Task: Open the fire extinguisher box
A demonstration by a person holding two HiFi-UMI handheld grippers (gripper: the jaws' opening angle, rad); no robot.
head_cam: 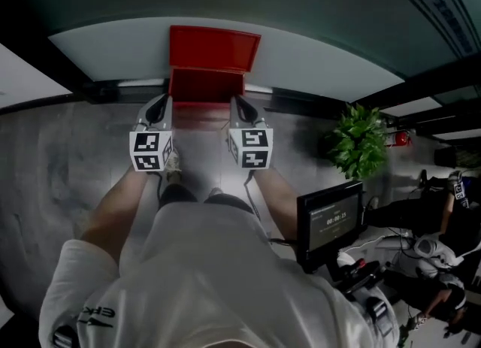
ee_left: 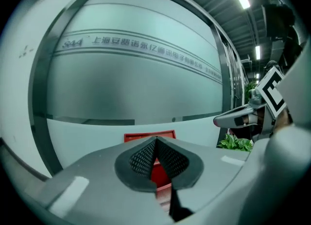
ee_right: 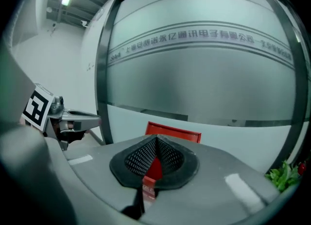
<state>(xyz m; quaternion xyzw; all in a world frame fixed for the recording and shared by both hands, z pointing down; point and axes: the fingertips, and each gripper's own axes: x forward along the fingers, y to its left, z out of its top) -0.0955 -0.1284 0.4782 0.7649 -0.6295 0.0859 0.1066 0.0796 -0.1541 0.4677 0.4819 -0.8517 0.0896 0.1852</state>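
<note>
The red fire extinguisher box (head_cam: 207,87) stands on the floor against the frosted glass wall. Its lid (head_cam: 214,47) looks raised and leans back on the wall. Both grippers hover just in front of the box, apart from it. My left gripper (head_cam: 159,107) is by the box's left side and my right gripper (head_cam: 240,107) by its right side. In the left gripper view the jaws (ee_left: 156,141) are shut on nothing, with the box (ee_left: 148,136) behind them. The right gripper (ee_right: 156,139) is likewise shut and empty, and the box lid (ee_right: 173,132) shows beyond it.
A potted green plant (head_cam: 361,143) stands to the right of the box by the wall. A dark monitor (head_cam: 331,222) and equipment with cables sit at the lower right. Grey floor (head_cam: 68,158) stretches to the left.
</note>
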